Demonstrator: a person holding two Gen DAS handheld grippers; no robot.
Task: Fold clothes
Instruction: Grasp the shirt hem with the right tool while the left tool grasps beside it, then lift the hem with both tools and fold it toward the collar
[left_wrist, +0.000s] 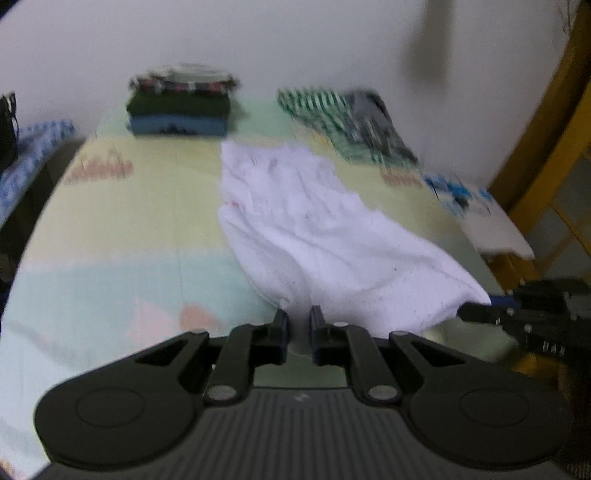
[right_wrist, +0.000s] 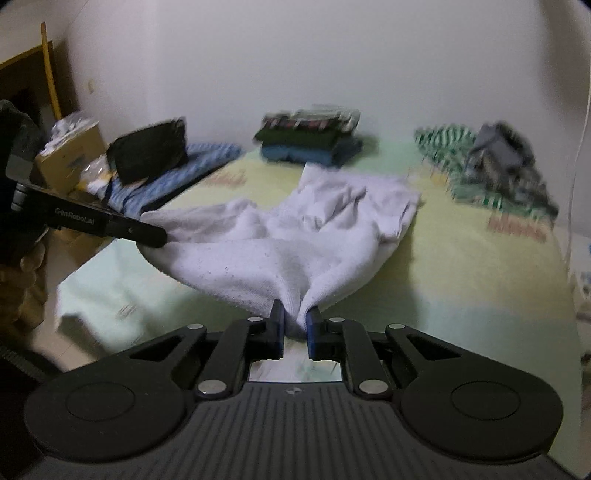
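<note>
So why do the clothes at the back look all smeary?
Left wrist view: motion blur smears the folded stack and striped garment; the white garment is soft too. Right wrist view: the same stack is blurred, the fisheye lens bends the bed's edges, and the corners go dark.
</note>
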